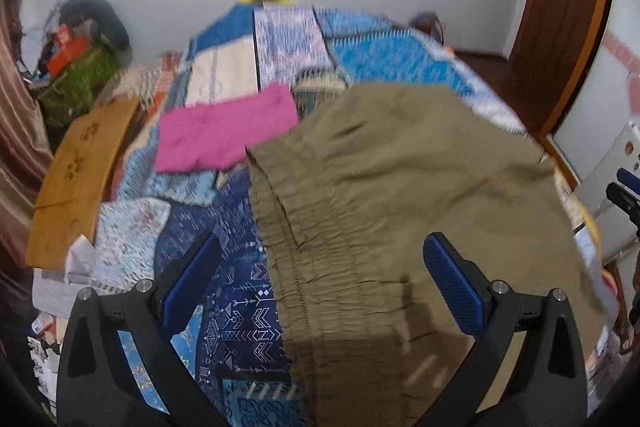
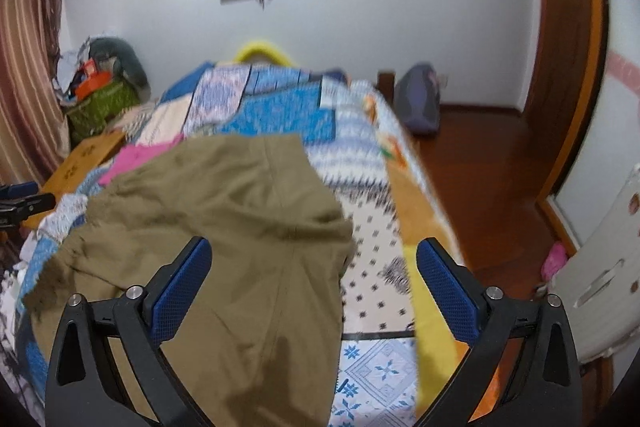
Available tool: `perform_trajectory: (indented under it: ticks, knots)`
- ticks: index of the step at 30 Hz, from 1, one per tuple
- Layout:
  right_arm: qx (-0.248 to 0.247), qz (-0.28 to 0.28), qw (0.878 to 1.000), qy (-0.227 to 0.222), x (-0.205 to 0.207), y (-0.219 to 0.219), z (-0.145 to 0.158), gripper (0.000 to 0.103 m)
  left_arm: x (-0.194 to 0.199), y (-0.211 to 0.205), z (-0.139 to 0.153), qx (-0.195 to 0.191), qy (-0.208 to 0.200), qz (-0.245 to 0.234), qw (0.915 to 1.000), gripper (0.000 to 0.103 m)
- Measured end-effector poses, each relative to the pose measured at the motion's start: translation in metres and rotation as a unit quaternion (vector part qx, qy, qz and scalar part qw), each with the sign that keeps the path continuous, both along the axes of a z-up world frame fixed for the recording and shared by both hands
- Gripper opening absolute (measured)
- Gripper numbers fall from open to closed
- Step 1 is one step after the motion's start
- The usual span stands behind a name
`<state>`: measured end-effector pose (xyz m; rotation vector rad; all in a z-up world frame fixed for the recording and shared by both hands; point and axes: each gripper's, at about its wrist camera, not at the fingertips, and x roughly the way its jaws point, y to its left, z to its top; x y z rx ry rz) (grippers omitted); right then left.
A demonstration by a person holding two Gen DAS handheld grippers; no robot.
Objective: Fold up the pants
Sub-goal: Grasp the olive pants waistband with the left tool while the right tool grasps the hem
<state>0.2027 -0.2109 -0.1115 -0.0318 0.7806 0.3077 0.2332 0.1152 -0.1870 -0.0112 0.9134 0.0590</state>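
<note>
Left wrist view: my left gripper [image 1: 322,275] wide open, empty, over the elastic waistband [image 1: 288,227] of the olive pants [image 1: 400,187] on the patchwork bedspread [image 1: 240,299]. Right gripper [image 2: 314,287] likewise spread, nothing held, above the crumpled seat. Looks like pre-fold: next, pinch waistband and straighten. Green basket [image 2: 102,103] beside the bed holds orange items; rest unclear.

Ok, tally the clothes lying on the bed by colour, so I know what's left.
Olive-brown pants: 1, spread out under both open grippers
Pink folded garment: 1
Mustard-brown folded garment: 1, at the bed's left edge
Total: 3
</note>
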Motion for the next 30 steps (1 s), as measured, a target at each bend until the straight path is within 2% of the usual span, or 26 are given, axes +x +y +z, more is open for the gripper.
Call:
perform_trajectory:
  ticks: [4, 6, 11, 12, 13, 14, 15, 17, 19, 21, 24, 28, 30]
  knots:
    - [-0.01, 0.007, 0.999, 0.036, 0.015, 0.0, -0.027, 0.094, 0.013, 0.007, -0.025, -0.019, 0.041, -0.012, 0.9989, 0.089]
    - [-0.014, 0.009, 0.999, 0.052, 0.021, 0.0, -0.038, 0.088, 0.02, 0.008, -0.035, -0.026, 0.056, -0.019, 0.9979, 0.089]
    - [-0.009, 0.014, 0.996, 0.085, 0.039, 0.001, -0.063, 0.083, 0.032, 0.011, -0.048, -0.03, 0.072, -0.03, 0.9965, 0.086]
    - [-0.008, 0.014, 0.996, 0.092, 0.041, 0.001, -0.068, 0.079, 0.034, 0.012, -0.05, -0.037, 0.074, -0.032, 0.9961, 0.081]
    - [-0.006, 0.014, 0.995, 0.102, 0.042, 0.0, -0.072, 0.075, 0.036, 0.011, -0.052, -0.044, 0.077, -0.036, 0.9954, 0.07]
    - [-0.003, 0.016, 0.994, 0.111, 0.044, 0.0, -0.077, 0.066, 0.038, 0.01, -0.056, -0.051, 0.082, -0.041, 0.9944, 0.065]
    - [-0.004, 0.017, 0.994, 0.112, 0.043, 0.001, -0.078, 0.061, 0.039, 0.007, -0.058, -0.043, 0.082, -0.044, 0.9947, 0.064]
    - [-0.013, 0.023, 0.994, 0.104, 0.042, 0.003, -0.078, 0.058, 0.04, 0.0, -0.058, -0.026, 0.072, -0.052, 0.9957, 0.06]
    - [-0.017, 0.035, 0.994, 0.104, 0.041, 0.004, -0.078, 0.047, 0.039, -0.003, -0.057, -0.015, 0.069, -0.054, 0.996, 0.058]
    - [-0.021, 0.04, 0.994, 0.102, 0.041, 0.005, -0.079, 0.023, 0.039, -0.002, -0.056, -0.01, 0.068, -0.051, 0.9964, 0.056]
    - [-0.021, 0.038, 0.994, 0.102, 0.041, 0.003, -0.079, 0.013, 0.037, -0.002, -0.054, 0.002, 0.063, -0.049, 0.9968, 0.055]
    - [-0.028, 0.037, 0.994, 0.098, 0.04, 0.002, -0.078, 0.01, 0.035, -0.002, -0.056, 0.017, 0.055, -0.046, 0.9973, 0.057]
    - [-0.039, 0.036, 0.993, 0.102, 0.044, 0.006, -0.077, 0.009, 0.037, 0.001, -0.058, 0.012, 0.058, -0.043, 0.9973, 0.06]
